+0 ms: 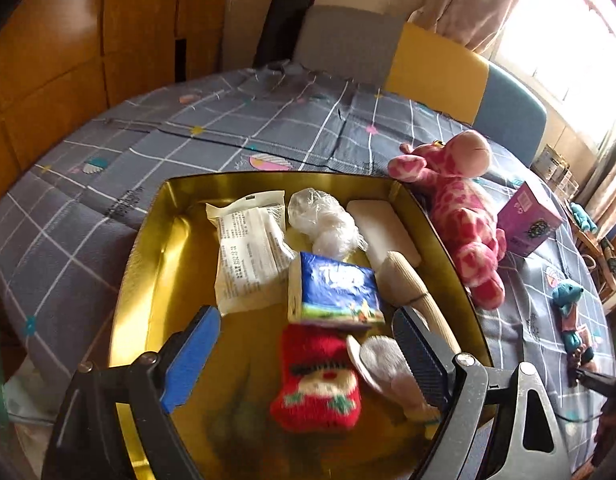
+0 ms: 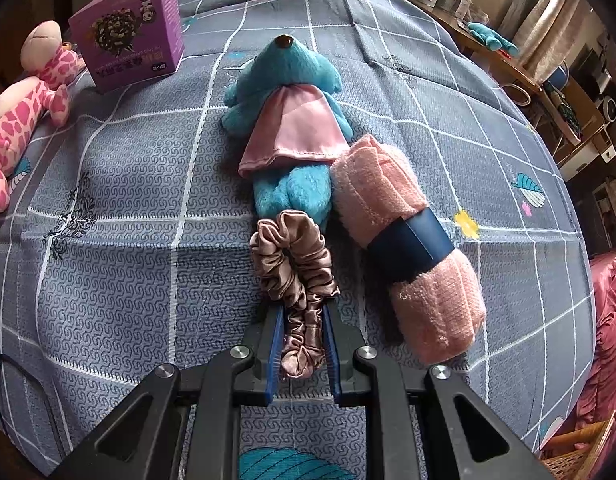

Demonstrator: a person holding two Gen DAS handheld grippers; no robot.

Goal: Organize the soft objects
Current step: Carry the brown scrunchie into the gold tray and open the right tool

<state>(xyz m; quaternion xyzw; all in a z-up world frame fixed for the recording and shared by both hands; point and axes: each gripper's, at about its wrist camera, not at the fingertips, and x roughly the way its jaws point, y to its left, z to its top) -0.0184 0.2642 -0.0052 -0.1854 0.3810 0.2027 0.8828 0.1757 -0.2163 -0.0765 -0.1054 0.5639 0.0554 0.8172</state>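
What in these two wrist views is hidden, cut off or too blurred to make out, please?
- Left wrist view: the gold tin's near end is cut off by the left gripper and the frame edge.
- Left wrist view: the grey soft item is blurred and partly behind a finger; unidentifiable.
- Right wrist view: the scrunchie's near end sits between the right gripper's pads.
- Right wrist view: the pink giraffe is cut by the left edge.

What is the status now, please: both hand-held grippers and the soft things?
Left hand-held gripper open, empty, over gold tin tray. Right hand-held gripper shut on brown satin scrunchie. Rolled pink towel lies close beside.
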